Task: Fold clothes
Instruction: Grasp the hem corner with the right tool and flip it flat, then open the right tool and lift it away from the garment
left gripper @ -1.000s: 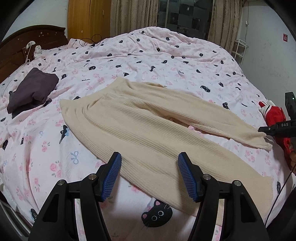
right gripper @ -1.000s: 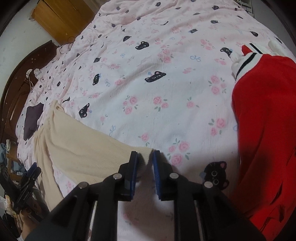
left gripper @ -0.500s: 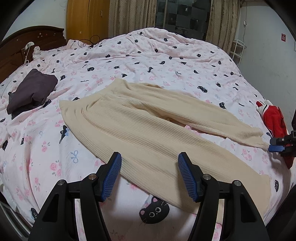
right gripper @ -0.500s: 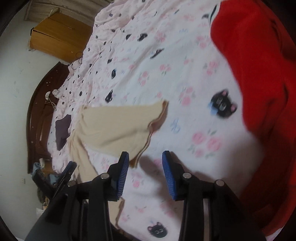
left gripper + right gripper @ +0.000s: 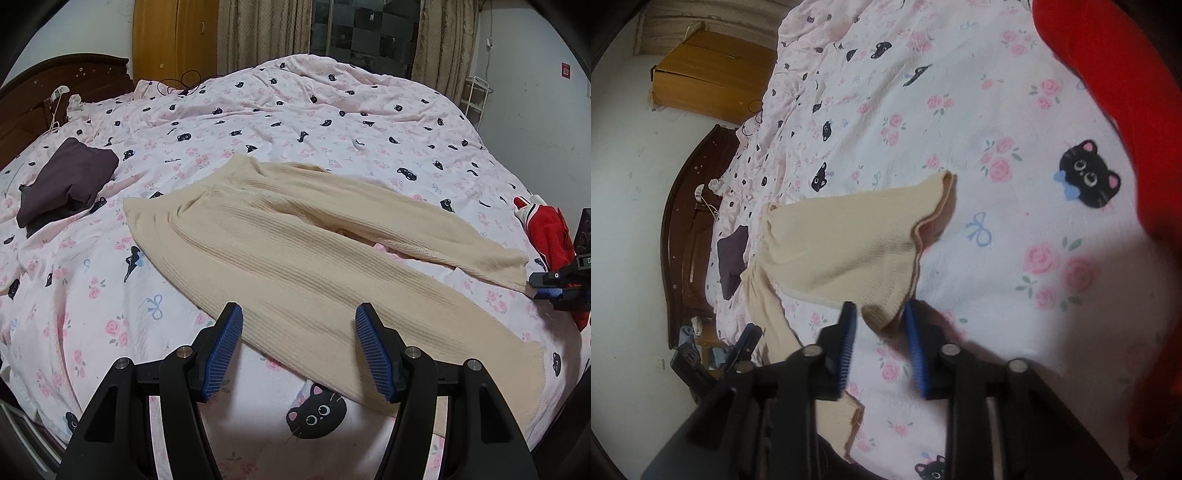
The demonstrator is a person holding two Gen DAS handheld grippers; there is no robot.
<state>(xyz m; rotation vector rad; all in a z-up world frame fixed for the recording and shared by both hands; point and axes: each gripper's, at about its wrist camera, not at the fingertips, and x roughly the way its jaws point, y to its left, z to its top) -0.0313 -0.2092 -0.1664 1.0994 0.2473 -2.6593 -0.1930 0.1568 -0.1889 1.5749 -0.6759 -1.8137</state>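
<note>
Cream ribbed trousers (image 5: 295, 251) lie spread on the bed, waist at the far left, both legs running to the right. My left gripper (image 5: 297, 347) hovers open over the near leg, with nothing between its pads. In the right wrist view, my right gripper (image 5: 881, 332) straddles the near corner of the far leg's hem (image 5: 882, 314). Its jaws are closing, and small gaps still show beside the cloth. The left wrist view shows the right gripper (image 5: 550, 288) at that hem, on the right edge.
A red garment (image 5: 550, 232) with white trim lies right of the trouser hems, filling the right side (image 5: 1126, 92) of the right wrist view. A folded dark garment (image 5: 66, 181) sits at the far left. Pink cat-print bedding (image 5: 332, 110) covers the bed; a wooden headboard (image 5: 37, 92) stands behind.
The right gripper let go of the hem edge, rolled, and shifted to the hem's near corner, its jaws widening and then narrowing. The left gripper and trousers stayed put.
</note>
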